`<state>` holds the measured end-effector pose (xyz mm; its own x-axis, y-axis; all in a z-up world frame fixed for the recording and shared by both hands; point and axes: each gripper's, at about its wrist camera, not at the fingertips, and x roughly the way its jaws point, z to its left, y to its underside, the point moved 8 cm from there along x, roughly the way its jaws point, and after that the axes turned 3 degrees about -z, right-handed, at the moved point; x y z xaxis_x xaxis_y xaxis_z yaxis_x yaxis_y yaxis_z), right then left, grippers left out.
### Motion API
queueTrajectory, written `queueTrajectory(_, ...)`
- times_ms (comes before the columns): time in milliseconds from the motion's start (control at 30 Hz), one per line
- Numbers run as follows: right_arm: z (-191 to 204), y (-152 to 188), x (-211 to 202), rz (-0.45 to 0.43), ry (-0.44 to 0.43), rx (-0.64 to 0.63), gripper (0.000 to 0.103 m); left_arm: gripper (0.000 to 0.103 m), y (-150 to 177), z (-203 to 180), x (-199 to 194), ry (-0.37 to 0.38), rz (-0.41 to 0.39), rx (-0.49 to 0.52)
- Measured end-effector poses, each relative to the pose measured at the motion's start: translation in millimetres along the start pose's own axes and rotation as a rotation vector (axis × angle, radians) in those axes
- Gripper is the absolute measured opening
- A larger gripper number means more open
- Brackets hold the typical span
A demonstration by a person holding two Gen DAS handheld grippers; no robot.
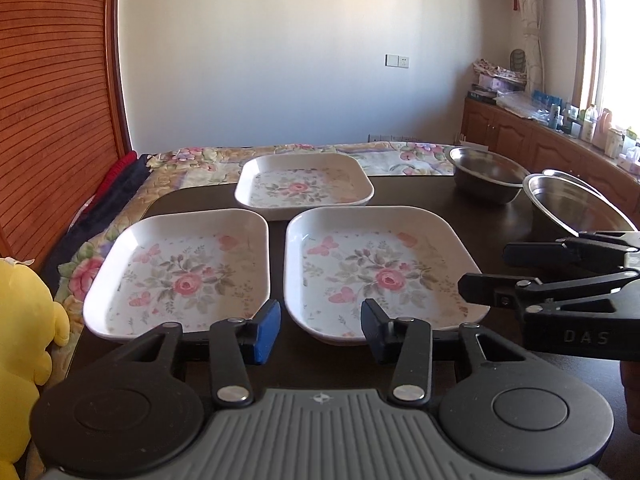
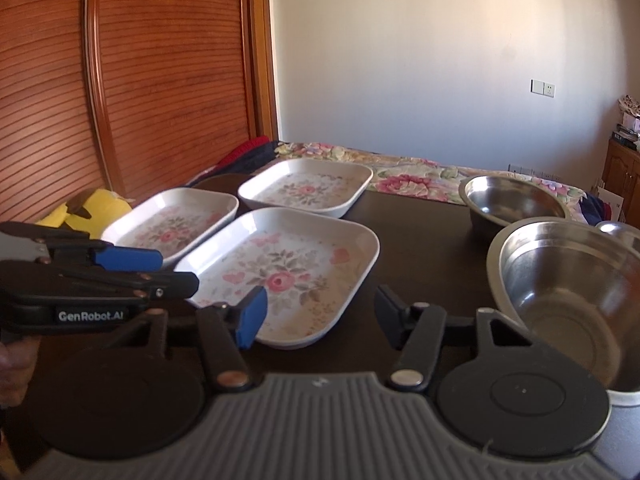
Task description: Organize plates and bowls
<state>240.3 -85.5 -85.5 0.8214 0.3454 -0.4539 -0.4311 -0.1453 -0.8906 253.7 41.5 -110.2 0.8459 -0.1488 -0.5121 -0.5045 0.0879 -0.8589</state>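
Plates and bowls sit apart on the dark table, sorted by kind but not yet stacked, which we take as the work still to do. Starting at the left, beyond the table edge, a yellow plush toy leans on the floral bedspread that the table stands over; it is clear of our reach. Next comes the left floral plate, then the right floral plate just beside it with a narrow strip of table between them, and the far floral plate behind the gap, close to both. All three lie flat and empty, so any one could be lifted onto another.

Our left claw hovers low over the near rims, its jaws partly apart and holding nothing; the gap between the two near plates lies roughly ahead of it. We judge the right-hand plate's near-left corner the handiest place to pinch.

Further right, our right claw is likewise half open and empty, aimed at bare table between the right plate and the near steel bowl. A far steel bowl stands behind it, and a third rim peeks at the right edge. The two claws work close together, so crowding each other is the main hindrance we foresee.
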Motion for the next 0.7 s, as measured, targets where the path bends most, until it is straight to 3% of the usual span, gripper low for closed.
queueTrajectory(233,-1.8,1.6,16.6,0.030,0.013,-0.009,0.056,0.047,-10.8,3.8,5.4,-0.002,-0.013,0.017)
queueTrajectory(467,-5.4,4.4,27.6,0.062,0.028,-0.004,0.049,0.037,-19.1,4.8,15.7,-0.005,-0.009,0.054)
queueTrajectory(700,-10.9,4.7,32.5,0.075,0.044,0.006,0.049,0.032,-26.3,4.2,28.2,0.002,0.007,0.096)
